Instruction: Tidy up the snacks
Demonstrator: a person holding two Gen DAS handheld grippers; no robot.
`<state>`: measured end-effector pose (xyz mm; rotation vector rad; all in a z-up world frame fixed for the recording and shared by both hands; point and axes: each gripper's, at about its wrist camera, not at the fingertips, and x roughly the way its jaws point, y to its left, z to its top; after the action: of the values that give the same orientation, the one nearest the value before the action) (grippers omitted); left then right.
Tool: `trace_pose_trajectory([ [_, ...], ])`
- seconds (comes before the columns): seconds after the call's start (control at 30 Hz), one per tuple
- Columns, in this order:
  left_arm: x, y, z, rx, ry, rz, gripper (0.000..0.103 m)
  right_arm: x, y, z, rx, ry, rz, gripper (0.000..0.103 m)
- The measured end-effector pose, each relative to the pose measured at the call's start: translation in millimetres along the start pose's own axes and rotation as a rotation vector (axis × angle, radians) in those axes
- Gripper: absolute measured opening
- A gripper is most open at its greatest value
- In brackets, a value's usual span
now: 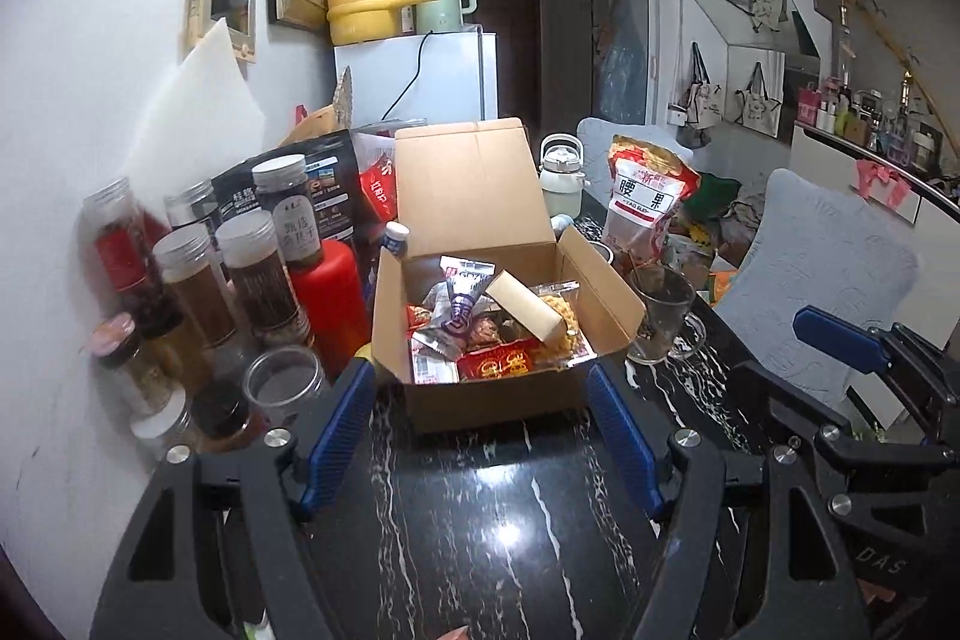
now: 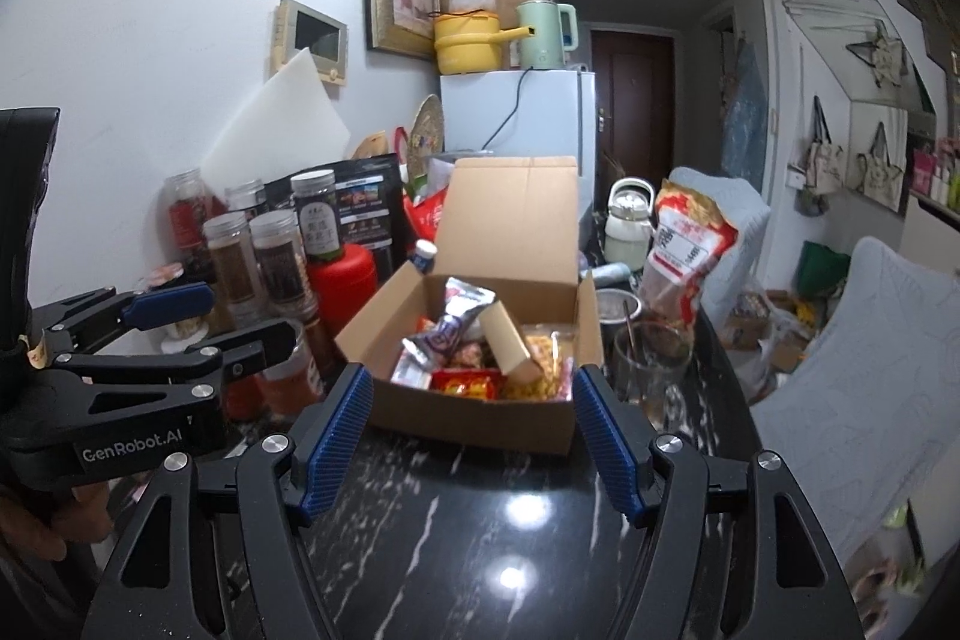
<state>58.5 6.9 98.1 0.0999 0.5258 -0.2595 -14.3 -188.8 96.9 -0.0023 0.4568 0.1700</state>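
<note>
On the dark marbled table (image 1: 480, 508) sits the cardboard box (image 1: 480, 340), lid propped back so the snacks (image 1: 480, 334) piled inside stay reachable. Both tools hover just short of it: left tool (image 1: 480, 436) spread wide and empty, right tool (image 2: 471, 436) likewise apart, framing the box. Jars (image 1: 240, 268) crowd the wall side, likely parked clear.

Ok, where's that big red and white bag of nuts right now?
The nut bag stands upright on the black marble table, right of the open cardboard box, behind the glass mug and beside the white kettle.
</note>
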Motion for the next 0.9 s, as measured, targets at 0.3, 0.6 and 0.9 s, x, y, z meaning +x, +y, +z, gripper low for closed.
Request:
trace_pose_trajectory([
  [0.3,-23.9,-5.1,-18.3,0.003,-0.01,0.016,0.073,-20.3,1.2,-19.2,0.02,0.009,0.004,0.07],
  [0.6,-22.5,-6.5,-30.1,-0.003,0.004,0.005,0.073,-23.8,-1.0,-31.7,0.032,0.034,0.0,0.07],
  [0.9,-21.1,-5.2,-34.9,-0.012,0.008,0.013,0.073,-27.6,-0.9,-34.6,0.028,0.031,-0.015,0.07],
])
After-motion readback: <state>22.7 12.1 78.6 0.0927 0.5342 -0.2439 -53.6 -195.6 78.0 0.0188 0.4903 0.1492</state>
